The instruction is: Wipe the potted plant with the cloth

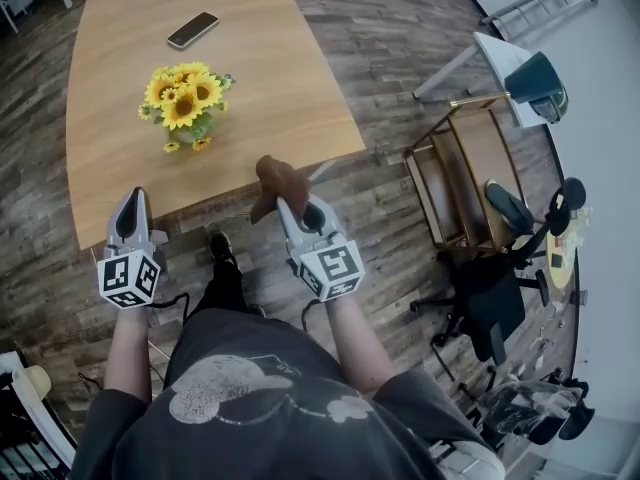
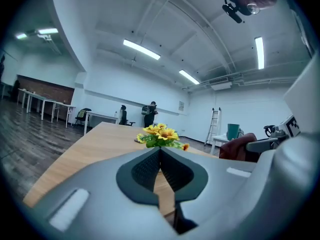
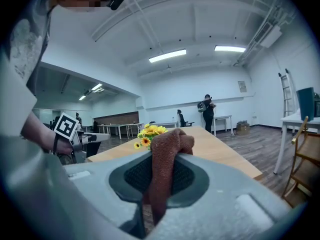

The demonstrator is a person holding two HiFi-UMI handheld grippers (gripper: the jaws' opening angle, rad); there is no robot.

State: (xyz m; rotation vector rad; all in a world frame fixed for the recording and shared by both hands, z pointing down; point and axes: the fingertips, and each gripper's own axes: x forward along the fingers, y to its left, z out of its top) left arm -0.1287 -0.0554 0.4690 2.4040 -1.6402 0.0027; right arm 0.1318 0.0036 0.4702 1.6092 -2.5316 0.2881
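Note:
A small potted plant (image 1: 185, 103) with yellow sunflowers stands on the wooden table (image 1: 260, 78), toward its near left part. Its blooms (image 2: 160, 135) show just past my left gripper's tips, and the flowers (image 3: 146, 134) appear left of the cloth in the right gripper view. My left gripper (image 1: 135, 203) hovers at the table's near edge, shut with nothing between its jaws. My right gripper (image 1: 288, 204) is shut on a brown cloth (image 1: 279, 184), which bunches above the jaws and hangs down between them (image 3: 165, 171).
A phone (image 1: 193, 30) lies on the far part of the table. Right of the table stand a wooden chair (image 1: 462, 173), an office chair (image 1: 490, 298) and a white table (image 1: 500, 58) with a ladder behind. People stand far off in the room (image 3: 207, 112).

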